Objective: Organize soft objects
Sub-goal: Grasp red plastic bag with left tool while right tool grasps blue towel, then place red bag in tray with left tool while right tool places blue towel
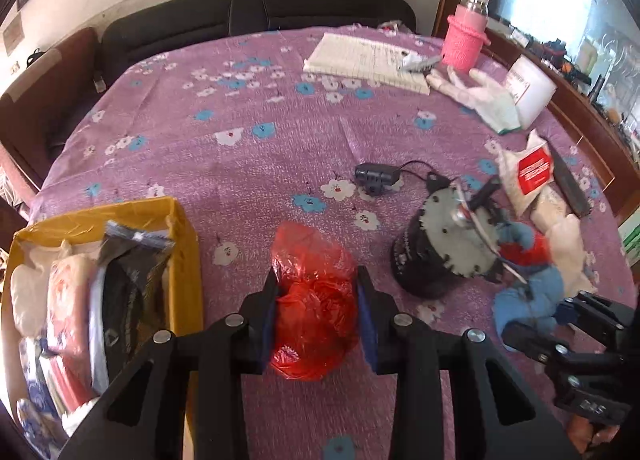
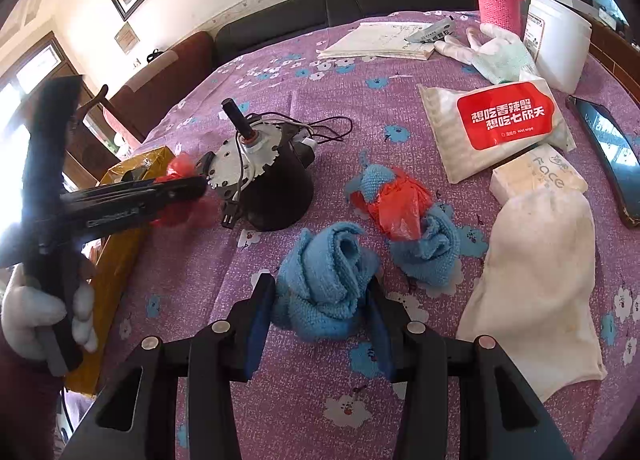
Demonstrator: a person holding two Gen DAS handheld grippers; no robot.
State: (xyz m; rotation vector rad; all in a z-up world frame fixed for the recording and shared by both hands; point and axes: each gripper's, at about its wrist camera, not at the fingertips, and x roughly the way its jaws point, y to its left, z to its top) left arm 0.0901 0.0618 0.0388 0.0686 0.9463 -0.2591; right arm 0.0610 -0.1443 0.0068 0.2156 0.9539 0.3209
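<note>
The left gripper [image 1: 318, 314] is holding a crumpled red plastic bag [image 1: 314, 300], its jaws pressing on the bag from both sides, above the purple flowered table [image 1: 240, 148] near the front edge. The yellow cardboard box [image 1: 186, 260], already holding several soft packets, is sitting at the table's front left corner, just beside the bag. The right gripper [image 2: 320, 316] is closing on a rolled blue towel [image 2: 324, 284] lying towards the front edge; its jaws are standing against the roll on both sides and appear to be gripping it, though the towel is not yet lifted clear of the table. A second blue towel [image 2: 432, 252] with an orange-red bag [image 2: 394, 204] bunched against it is lying just behind, and a white cloth [image 2: 536, 260] is spreading towards the right edge. A black motor [image 2: 272, 180] with loose wires is standing mid-table, between the box and the towels. Judged step: collecting soft items for the box, two pickups in hand at once. The next move is calling for the left gripper to carry the bag over the box rim and release it, keeping clear of the motor; the right gripper is needing a secure hold before lifting, since the roll could unfurl.
</note>
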